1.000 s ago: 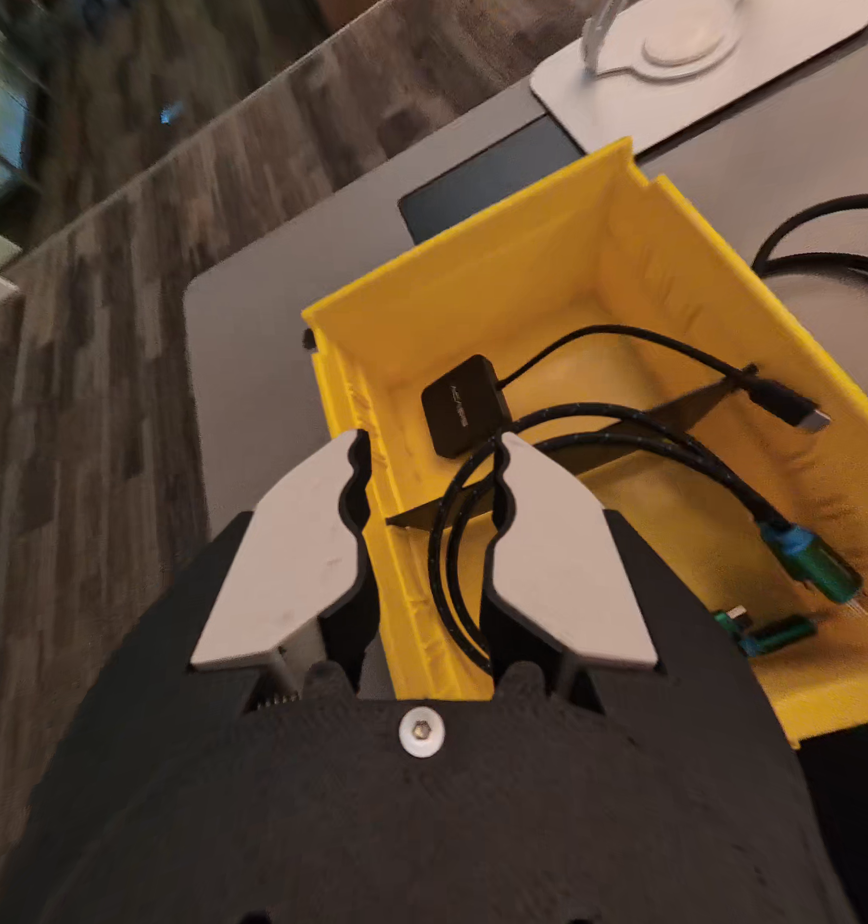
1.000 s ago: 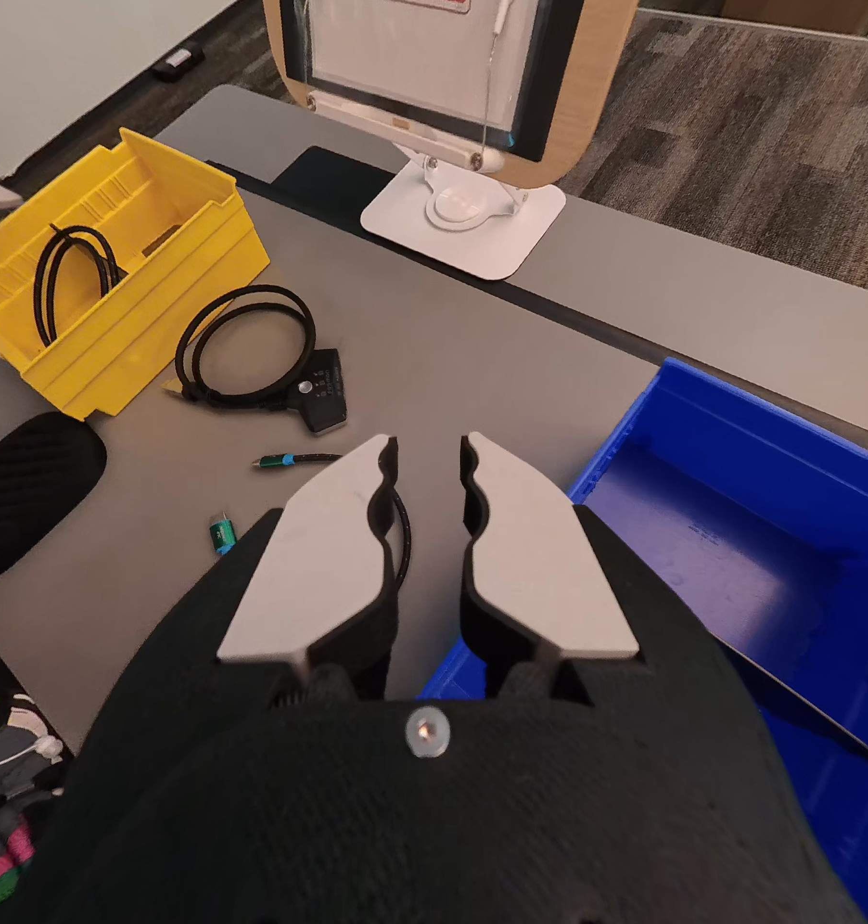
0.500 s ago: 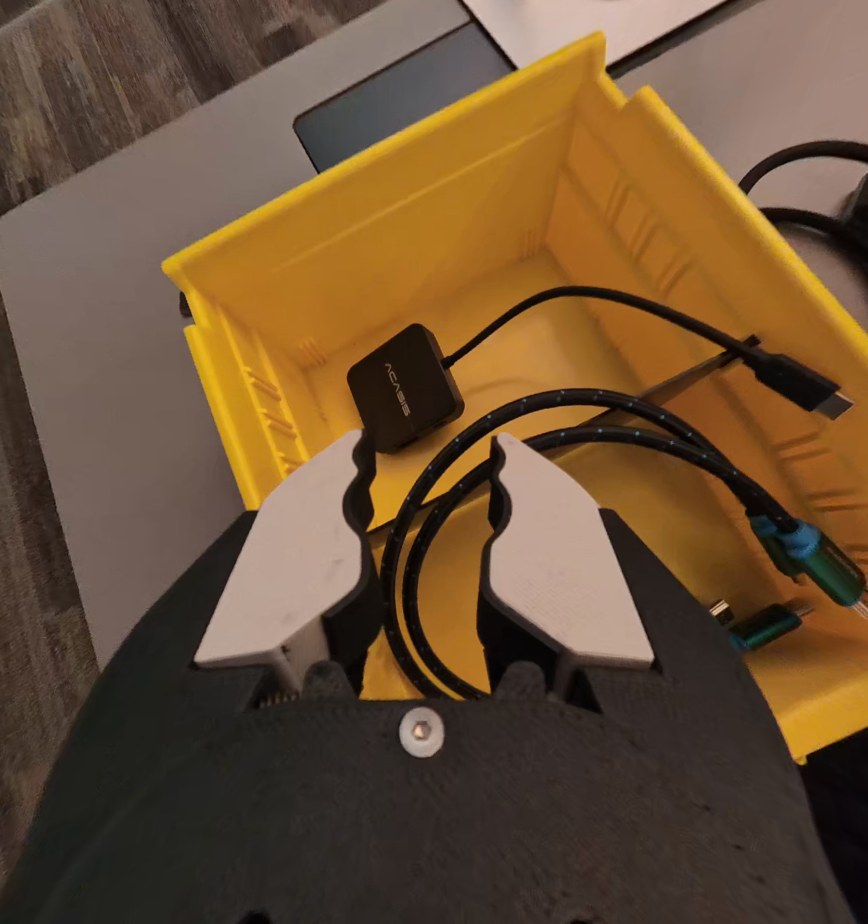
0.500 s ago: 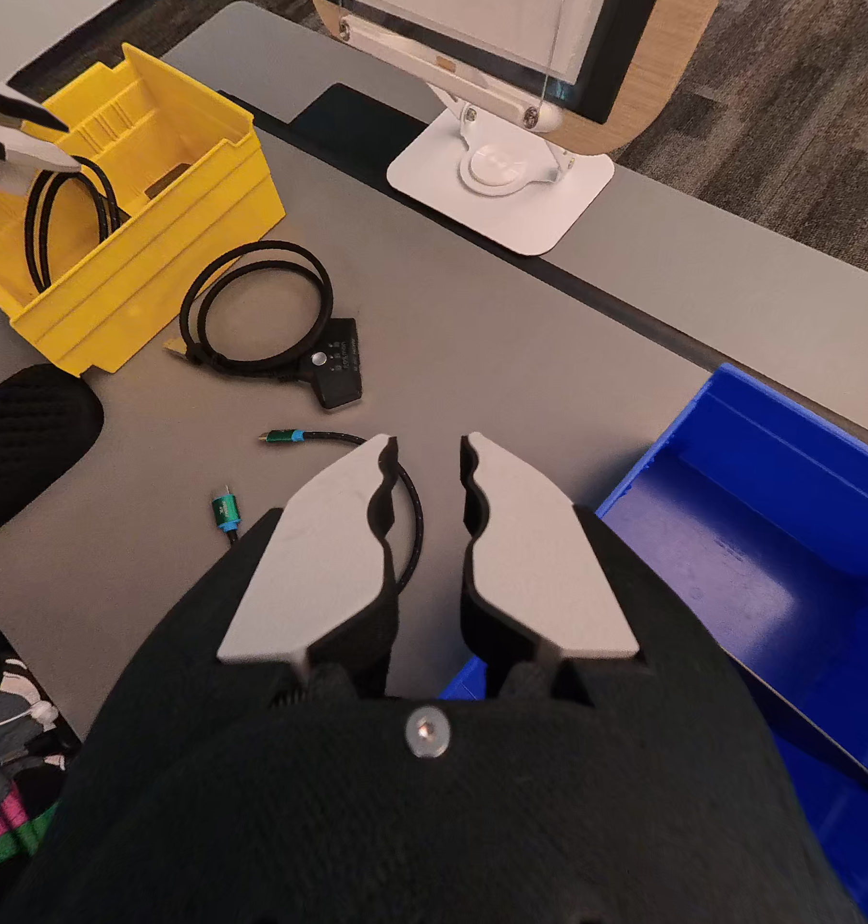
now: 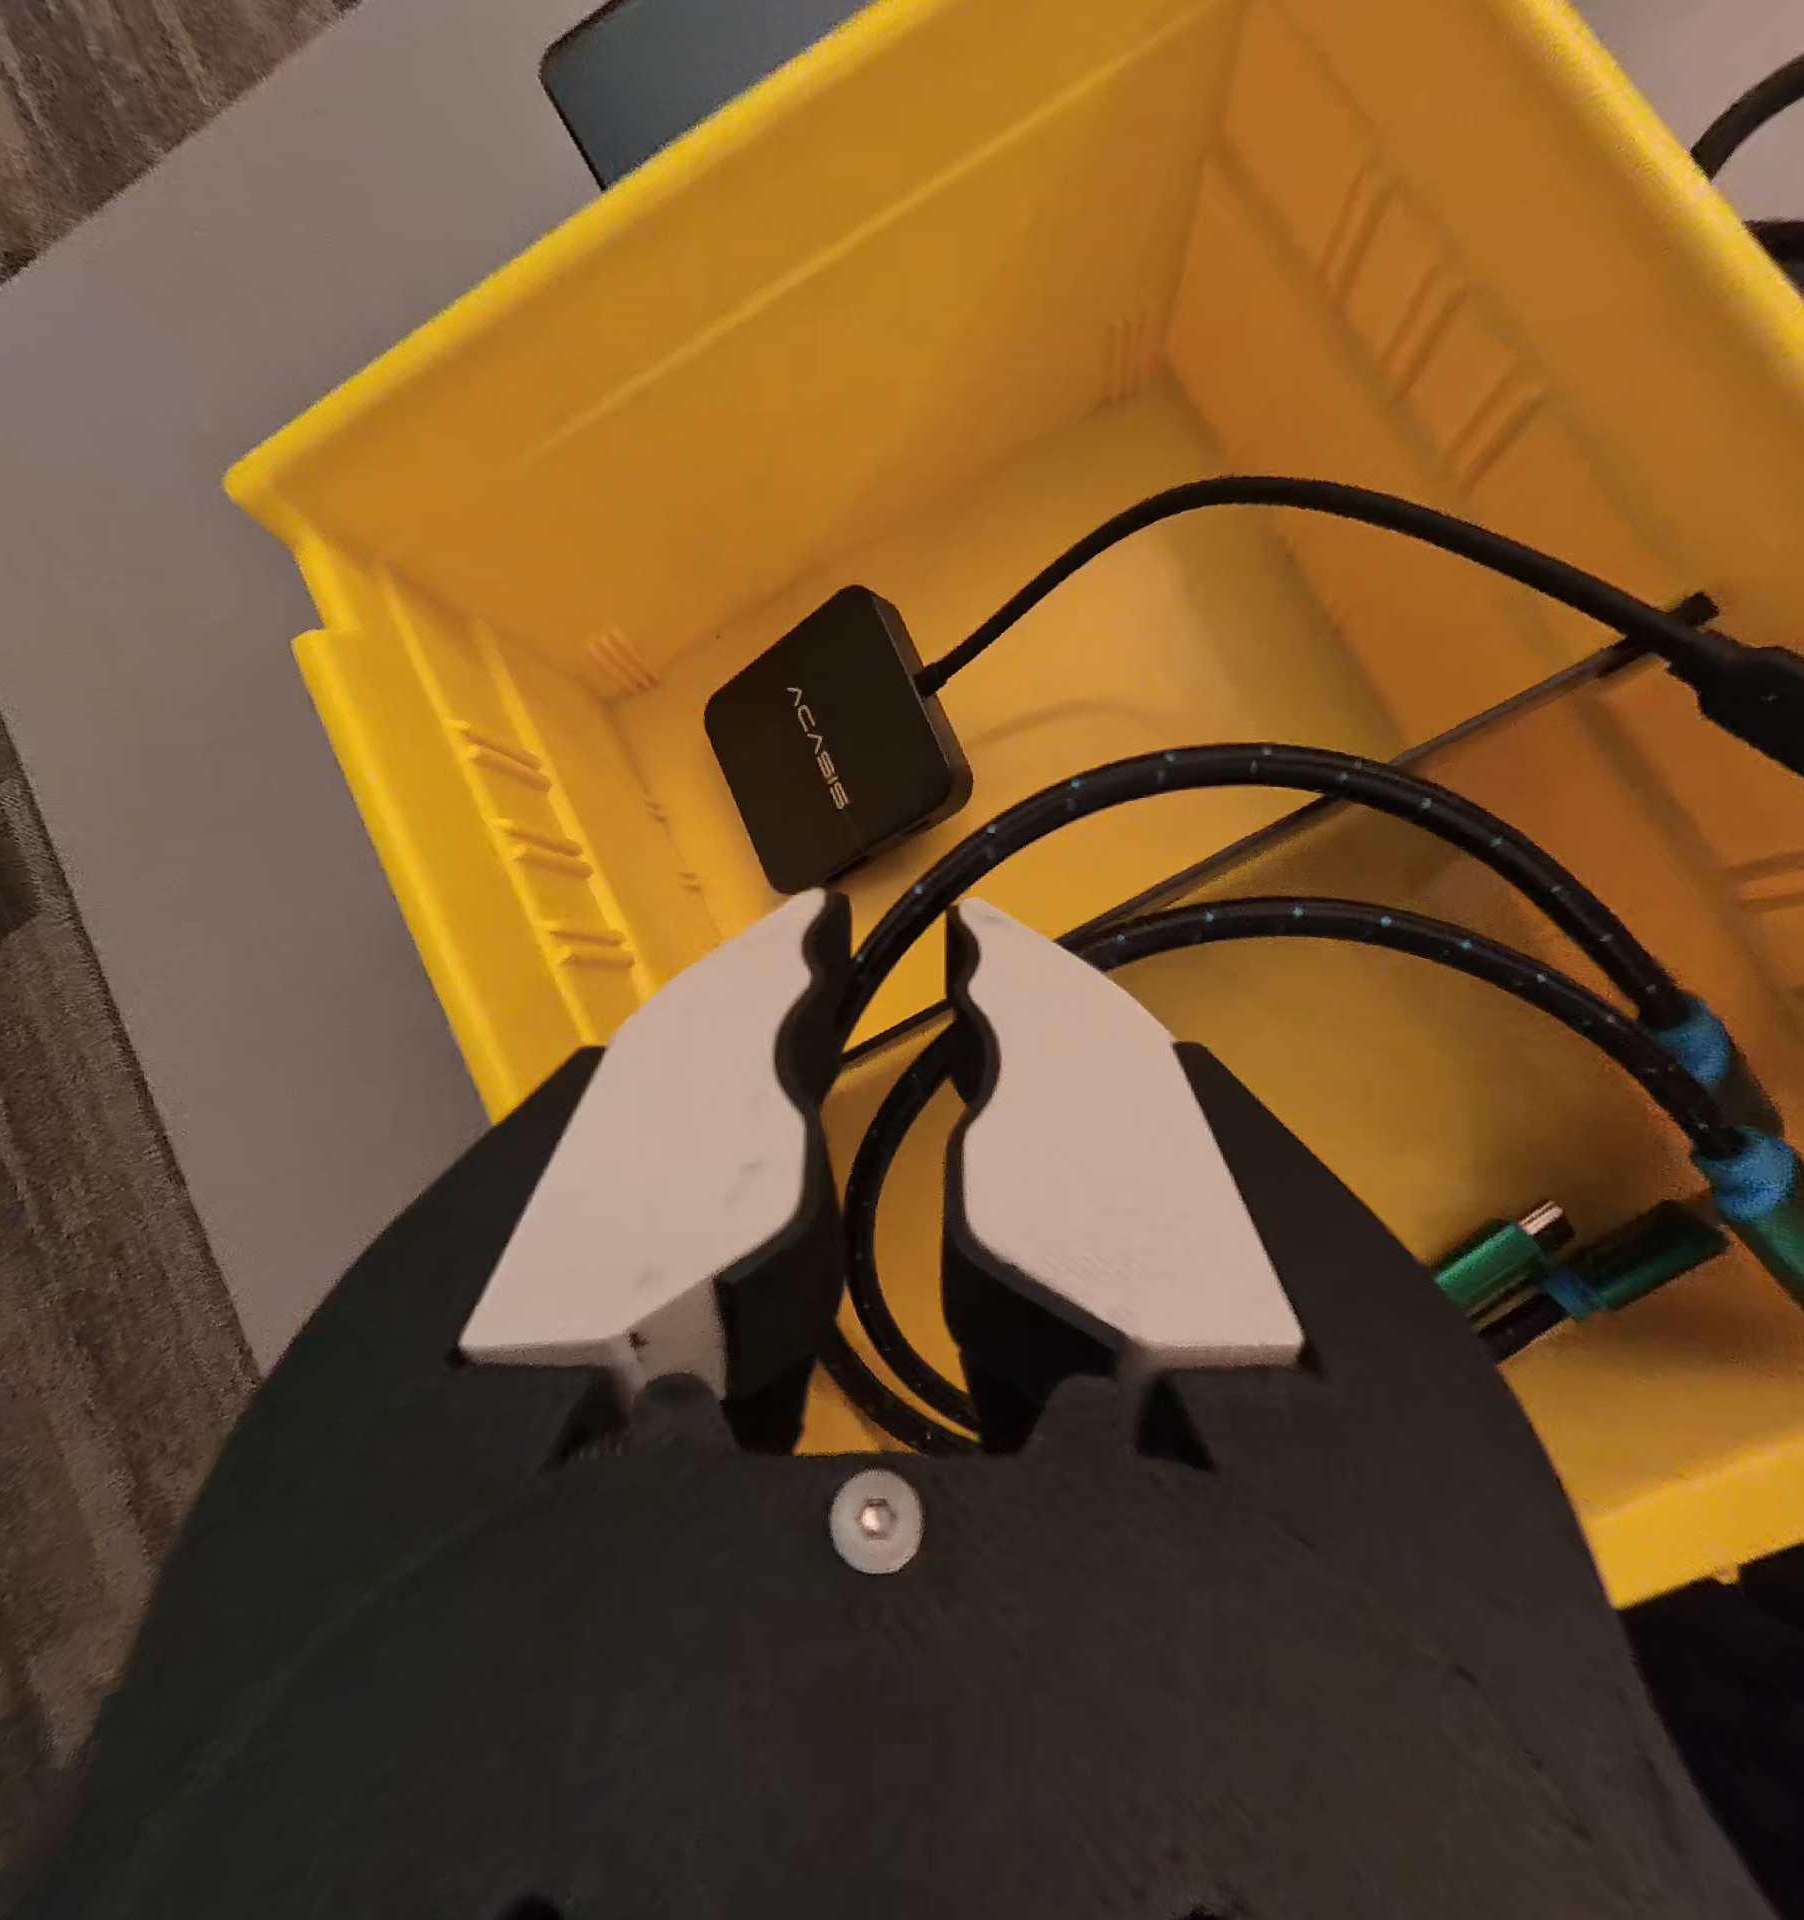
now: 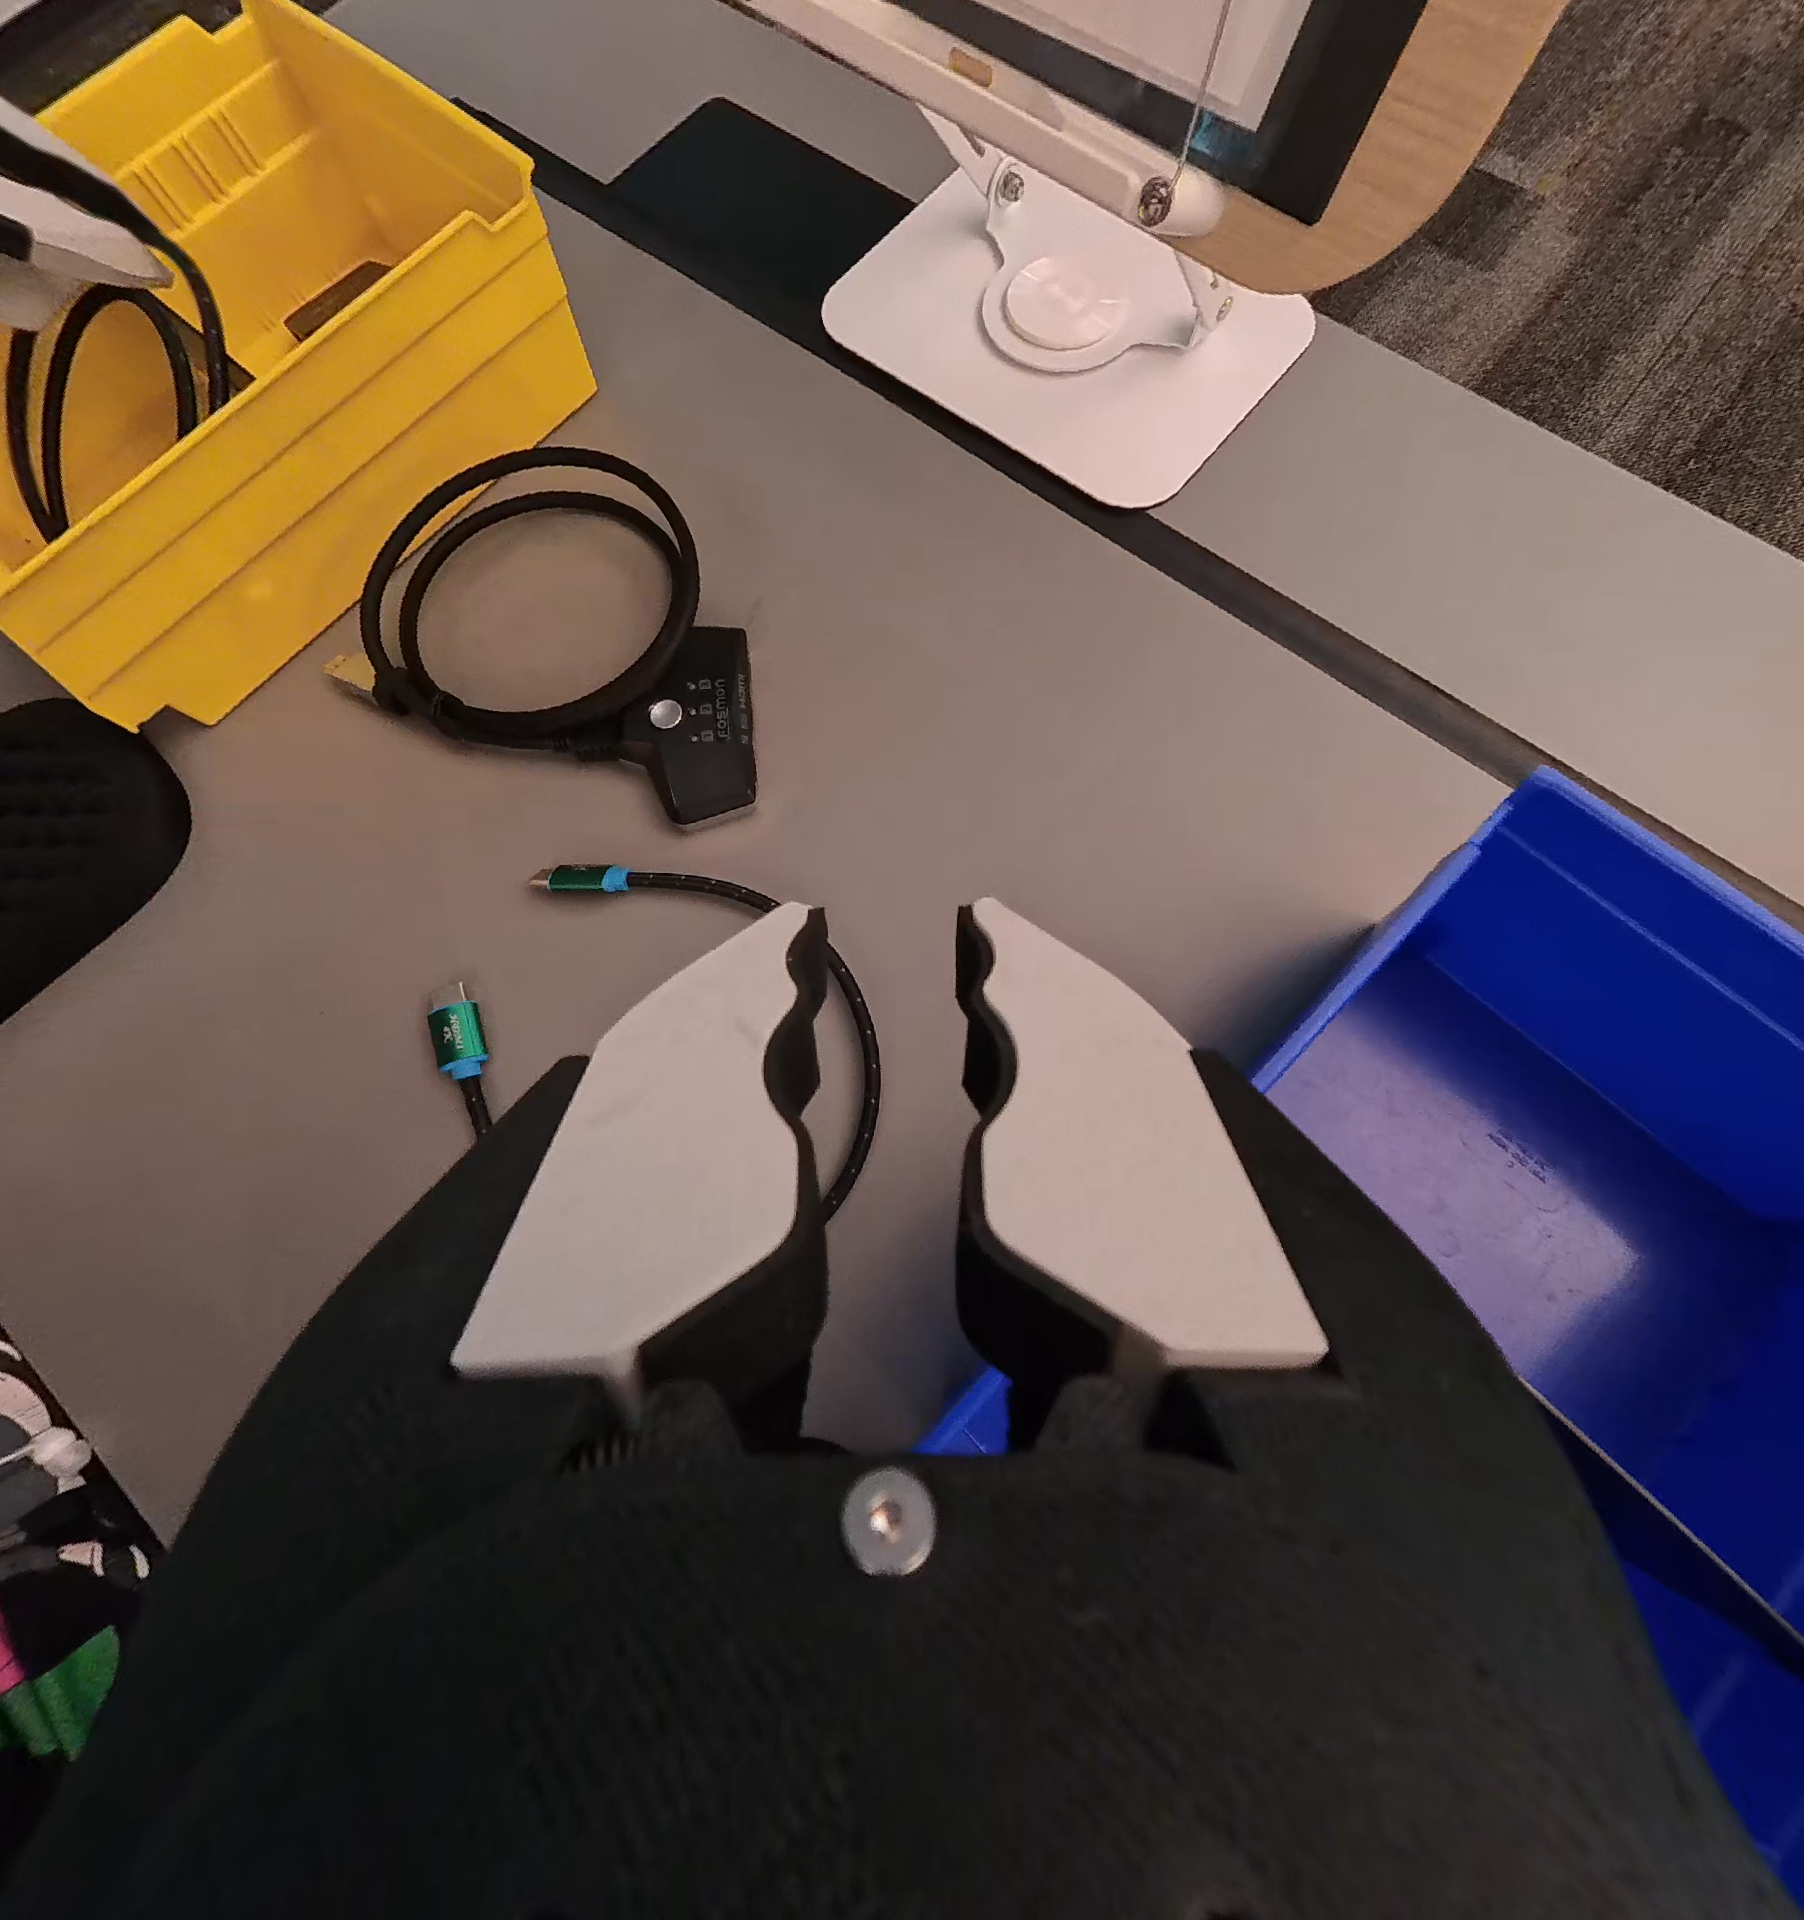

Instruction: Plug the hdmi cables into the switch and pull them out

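Left gripper jaws straddling braided cable, contact unclear, right gripper jaws parted, empty

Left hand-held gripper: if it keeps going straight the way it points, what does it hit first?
Probably the braided cable looping between its fingers, then the yellow bin; depth is unclear.

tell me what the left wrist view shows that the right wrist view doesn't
Only the left wrist view: the bin's inside, with a small square black adapter and green plugs, and the left gripper open around the braided cable.
Only the right wrist view: the switch, a blue bin, a stand base, the open right gripper.
Both: the yellow bin and its cable loop.
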Action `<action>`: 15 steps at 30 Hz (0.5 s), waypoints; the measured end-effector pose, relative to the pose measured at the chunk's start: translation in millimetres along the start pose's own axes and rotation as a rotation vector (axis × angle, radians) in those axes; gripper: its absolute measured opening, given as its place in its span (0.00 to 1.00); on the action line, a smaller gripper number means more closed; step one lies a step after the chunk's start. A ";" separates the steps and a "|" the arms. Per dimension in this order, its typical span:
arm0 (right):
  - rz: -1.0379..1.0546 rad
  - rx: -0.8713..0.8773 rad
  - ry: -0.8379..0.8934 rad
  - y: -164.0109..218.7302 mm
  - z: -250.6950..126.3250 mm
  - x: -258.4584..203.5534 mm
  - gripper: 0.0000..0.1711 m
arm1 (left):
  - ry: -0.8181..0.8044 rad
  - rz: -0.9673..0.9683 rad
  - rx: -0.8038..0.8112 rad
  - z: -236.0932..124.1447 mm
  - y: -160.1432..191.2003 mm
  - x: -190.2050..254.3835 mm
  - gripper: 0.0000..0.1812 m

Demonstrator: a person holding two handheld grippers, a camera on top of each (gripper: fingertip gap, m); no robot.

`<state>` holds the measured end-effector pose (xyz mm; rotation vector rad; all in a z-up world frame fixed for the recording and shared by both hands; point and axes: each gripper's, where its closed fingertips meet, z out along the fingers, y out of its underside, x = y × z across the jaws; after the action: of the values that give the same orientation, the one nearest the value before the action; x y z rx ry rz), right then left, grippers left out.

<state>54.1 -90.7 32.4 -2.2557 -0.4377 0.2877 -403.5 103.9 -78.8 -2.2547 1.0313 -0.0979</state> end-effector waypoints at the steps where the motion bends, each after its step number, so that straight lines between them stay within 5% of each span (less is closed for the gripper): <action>1: -0.001 0.002 0.000 -0.4 -0.1 -0.2 0.14 | -0.010 0.011 -0.006 0.1 0.0 -0.7 0.09; 6: -0.005 0.015 0.006 -2.5 -2.5 0.5 0.14 | -0.155 0.070 -0.062 -30.0 3.5 -16.8 0.06; 15: -0.011 0.034 0.021 -5.3 -7.0 1.9 0.14 | -0.501 0.196 0.135 -167.2 -33.4 -1.2 0.04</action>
<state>57.0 -91.4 40.8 -2.2207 -0.4312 0.2638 -435.9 32.6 72.6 -1.9023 0.9279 0.4452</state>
